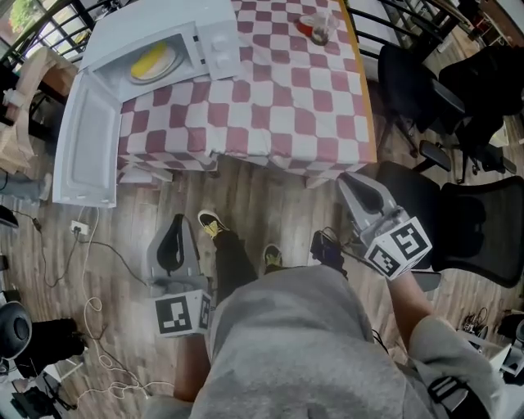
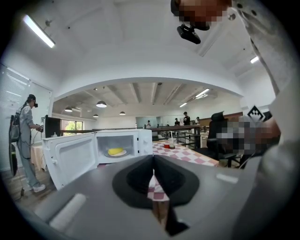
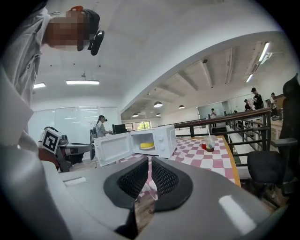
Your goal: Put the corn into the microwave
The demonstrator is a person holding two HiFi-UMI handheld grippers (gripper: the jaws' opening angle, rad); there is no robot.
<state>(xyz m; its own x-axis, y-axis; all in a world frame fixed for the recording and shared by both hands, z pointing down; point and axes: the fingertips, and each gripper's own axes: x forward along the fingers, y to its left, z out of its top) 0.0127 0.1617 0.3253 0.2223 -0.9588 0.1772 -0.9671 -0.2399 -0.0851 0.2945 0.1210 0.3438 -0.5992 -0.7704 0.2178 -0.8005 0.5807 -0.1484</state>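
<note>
Head view: a white microwave oven (image 1: pixel 147 24) sits on the far left corner of a table covered with a red-and-white checked cloth (image 1: pixel 286 98). Its door (image 1: pixel 86 147) is swung wide open. The yellow corn cob (image 1: pixel 150 59) lies inside the cavity on a pale round plate (image 1: pixel 170 67). A clear plastic cup with a red base (image 1: pixel 316 26) stands near the far edge of the table, and black office chairs (image 1: pixel 483 229) stand at the right. The left gripper (image 1: pixel 173 233) and the right gripper (image 1: pixel 354 184) are both held over the wooden floor on the near side of the table, well apart from the microwave oven, and neither carries anything.

Left gripper view: the left gripper (image 2: pixel 153 161) has its two dark jaws pressed together at the tips. Only a sliver of checked cloth shows behind them and nothing is between them. Beyond them stands the open microwave oven (image 2: pixel 143 140), with the corn cob (image 2: pixel 115 151) on its plate inside. The plastic cup (image 2: pixel 171 144) is on the table to the right. A person with a backpack (image 2: pixel 26 136) stands at the far left.

Right gripper view: the right gripper (image 3: pixel 149 161) has its jaws drawn together to a thin slit, with nothing pinched. Ahead is the microwave oven (image 3: pixel 166 138) with its door open, and the corn cob (image 3: pixel 147 145) rests inside. The plastic cup (image 3: pixel 209 145) is farther right on the checked cloth (image 3: pixel 206 157).
</note>
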